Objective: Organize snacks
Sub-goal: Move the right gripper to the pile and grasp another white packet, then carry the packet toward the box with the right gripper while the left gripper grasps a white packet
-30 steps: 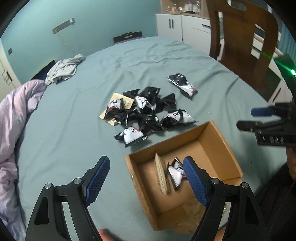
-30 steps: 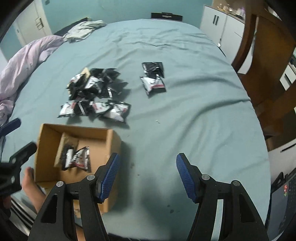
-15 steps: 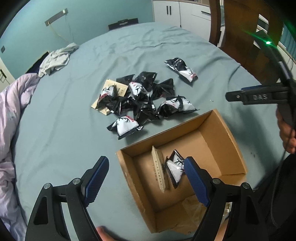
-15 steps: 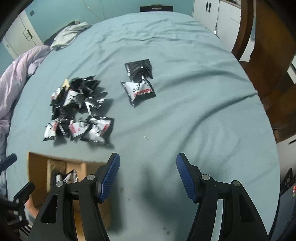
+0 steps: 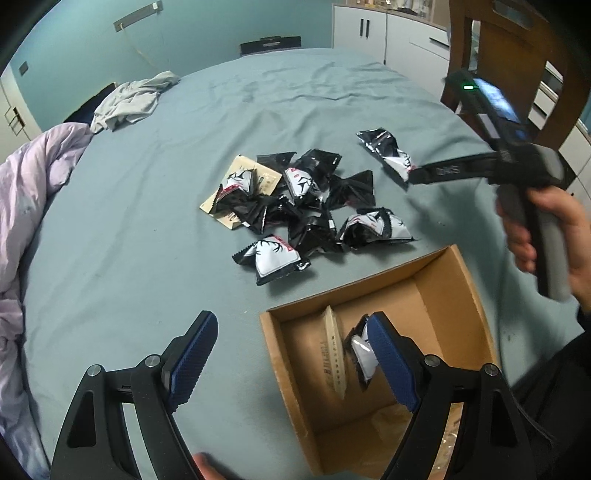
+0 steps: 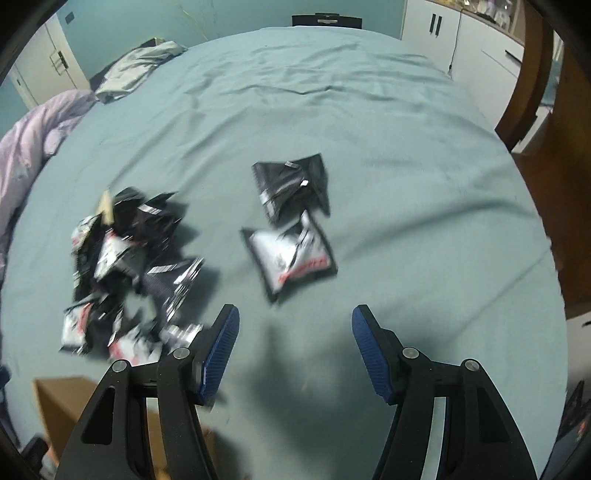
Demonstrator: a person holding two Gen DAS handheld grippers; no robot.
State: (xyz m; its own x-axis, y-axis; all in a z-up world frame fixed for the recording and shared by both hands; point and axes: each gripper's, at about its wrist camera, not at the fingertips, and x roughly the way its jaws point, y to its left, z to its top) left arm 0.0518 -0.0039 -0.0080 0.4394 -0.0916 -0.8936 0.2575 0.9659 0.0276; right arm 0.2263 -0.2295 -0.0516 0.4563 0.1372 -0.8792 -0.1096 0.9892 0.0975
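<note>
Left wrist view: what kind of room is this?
Probably a bedroom: the snacks and box sit on a bed sheet, with a rumpled duvet on one side and white cabinets behind.

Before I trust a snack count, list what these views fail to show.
- Snack pile: right wrist view, smeared by motion blur; packets cannot be counted.
- Cardboard box: left wrist view, near corner cut off by the frame edge; left hand-held gripper finger covers part of the boxed packet.
</note>
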